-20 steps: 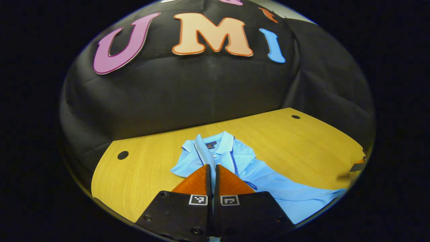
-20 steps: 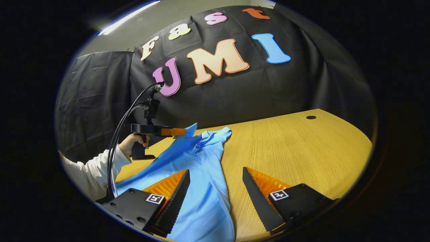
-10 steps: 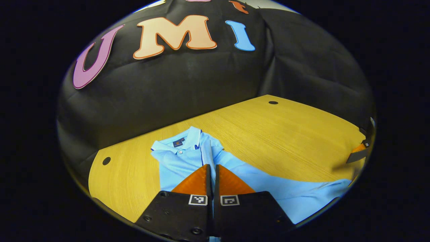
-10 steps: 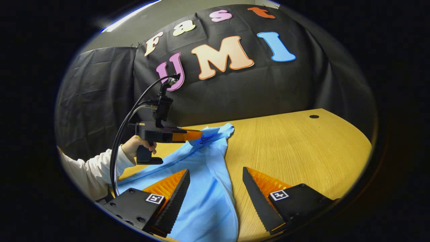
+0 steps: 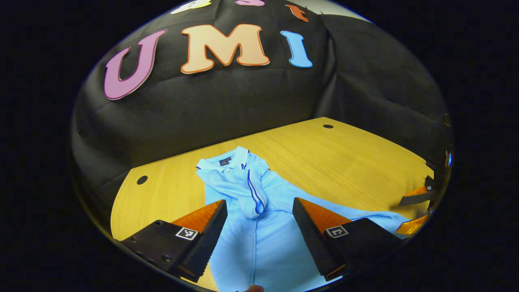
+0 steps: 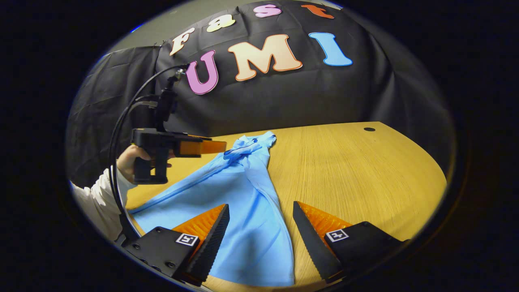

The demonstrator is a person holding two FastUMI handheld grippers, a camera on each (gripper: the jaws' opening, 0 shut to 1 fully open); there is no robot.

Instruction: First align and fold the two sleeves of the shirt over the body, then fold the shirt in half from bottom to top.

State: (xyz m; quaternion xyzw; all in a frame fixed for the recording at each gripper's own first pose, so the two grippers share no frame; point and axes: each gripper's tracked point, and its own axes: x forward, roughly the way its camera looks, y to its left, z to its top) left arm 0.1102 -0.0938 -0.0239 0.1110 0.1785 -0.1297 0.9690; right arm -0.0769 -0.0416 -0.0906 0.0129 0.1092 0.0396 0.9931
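Observation:
A light blue polo shirt (image 5: 259, 227) lies on the wooden table (image 5: 344, 162), collar toward the booth's wall. One sleeve (image 5: 254, 190) with a dark trim line lies folded over the chest. My left gripper (image 5: 259, 209) hovers open just above the shirt's body with nothing between its fingers. In the right gripper view the shirt (image 6: 247, 202) stretches from the collar (image 6: 253, 142) toward me, and my right gripper (image 6: 260, 211) stands open over its lower part. The left gripper (image 6: 221, 146) is also seen there, held by a hand above the shirt's chest.
The table (image 6: 365, 174) has bare wood to the right of the shirt, with a round hole (image 6: 369, 129) near its far corner. Another hole (image 5: 142, 179) sits at the far left. The right gripper's fingertips (image 5: 413, 198) appear at the left gripper view's right edge.
My left gripper has opened and let go of the sleeve, which now lies on the chest. It has lifted a little. The right gripper stays open over the lower shirt.

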